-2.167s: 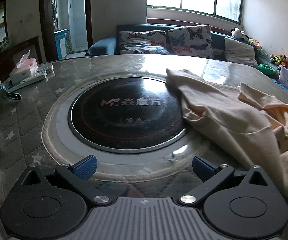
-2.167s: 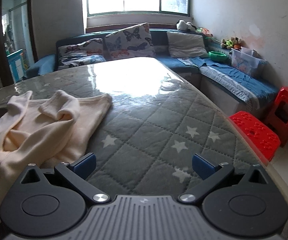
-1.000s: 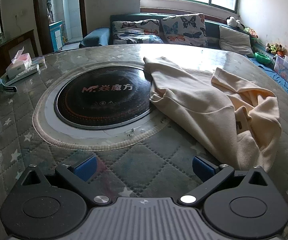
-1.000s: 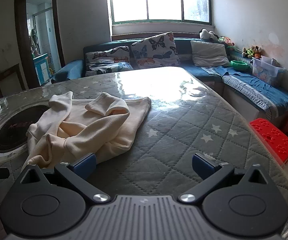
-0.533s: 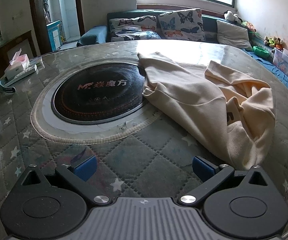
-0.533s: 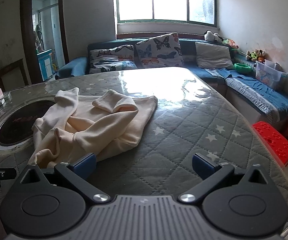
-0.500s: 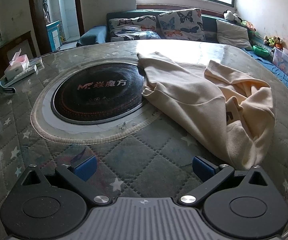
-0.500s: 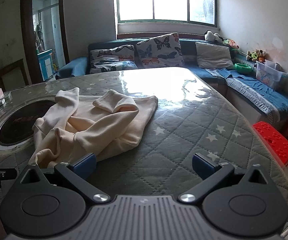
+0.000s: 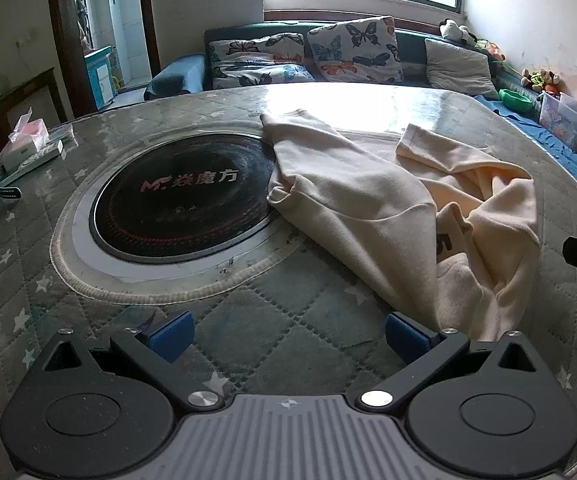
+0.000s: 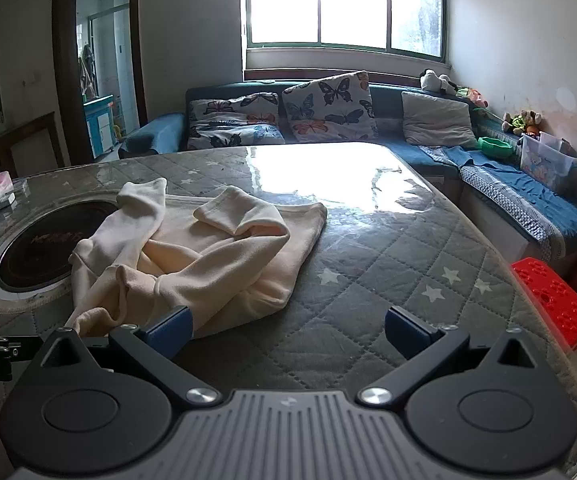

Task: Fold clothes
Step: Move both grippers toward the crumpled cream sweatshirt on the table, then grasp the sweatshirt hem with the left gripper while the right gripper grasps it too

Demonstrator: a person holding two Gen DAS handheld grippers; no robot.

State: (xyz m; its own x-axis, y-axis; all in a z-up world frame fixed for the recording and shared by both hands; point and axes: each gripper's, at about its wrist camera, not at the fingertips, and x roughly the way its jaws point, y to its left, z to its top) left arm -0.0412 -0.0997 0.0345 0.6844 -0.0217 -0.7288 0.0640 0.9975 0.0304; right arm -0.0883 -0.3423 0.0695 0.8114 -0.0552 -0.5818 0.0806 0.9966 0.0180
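A cream sweatshirt (image 9: 400, 208) lies crumpled on the quilted grey table (image 9: 248, 320), one sleeve reaching over the black round cooktop (image 9: 180, 196). It also shows in the right wrist view (image 10: 208, 256), bunched with a folded cuff on top. My left gripper (image 9: 288, 338) is open and empty above the table, with the garment's near hem by its right finger. My right gripper (image 10: 288, 330) is open and empty, with the garment's near edge by its left finger.
A tissue box (image 9: 24, 140) and flat items sit at the table's far left. A sofa with butterfly cushions (image 10: 328, 108) runs behind the table. A red stool (image 10: 552, 300) stands on the floor to the right. The table edge (image 10: 536, 320) curves close on the right.
Both grippers have pulled back and risen, so more of the table and the whole sweatshirt show. Both stay open. The sweatshirt has not moved.
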